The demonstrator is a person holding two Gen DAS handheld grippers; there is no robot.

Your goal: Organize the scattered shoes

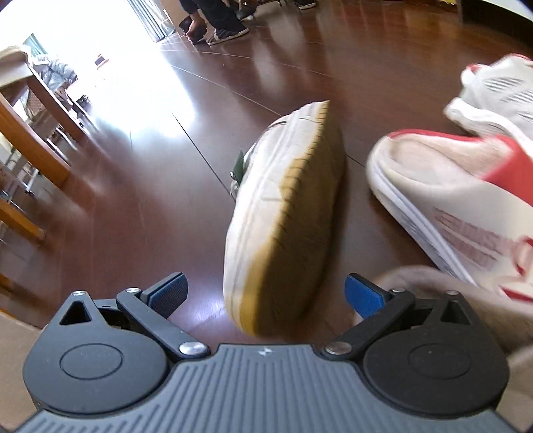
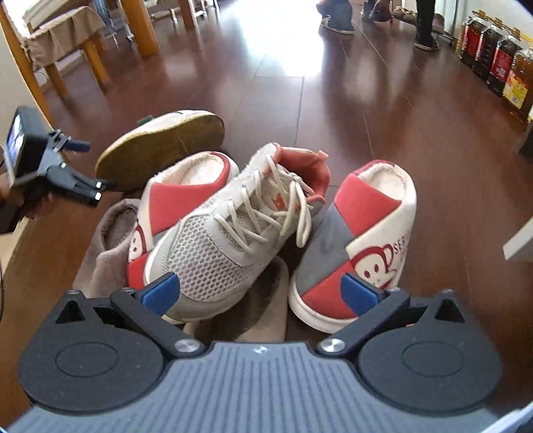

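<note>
Dark wooden floor (image 2: pixel 383 140), shoes heaped mid-room. White mesh sneaker (image 2: pixel 230 233) atop one red-and-white slipper (image 2: pixel 176 196), second slipper (image 2: pixel 363 233) just beside. Tan-soled shoe (image 1: pixel 286 213) tipped on its side. Left gripper (image 1: pixel 263 294) and right gripper (image 2: pixel 260 291) spread wide, empty.

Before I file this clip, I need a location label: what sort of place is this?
Most likely a home's living or dining area: glossy dark wood floor, a wooden table with a cloth-covered chair, big cooking-oil bottles lined along the wall, and house slippers mixed with a sneaker on the floor.
</note>
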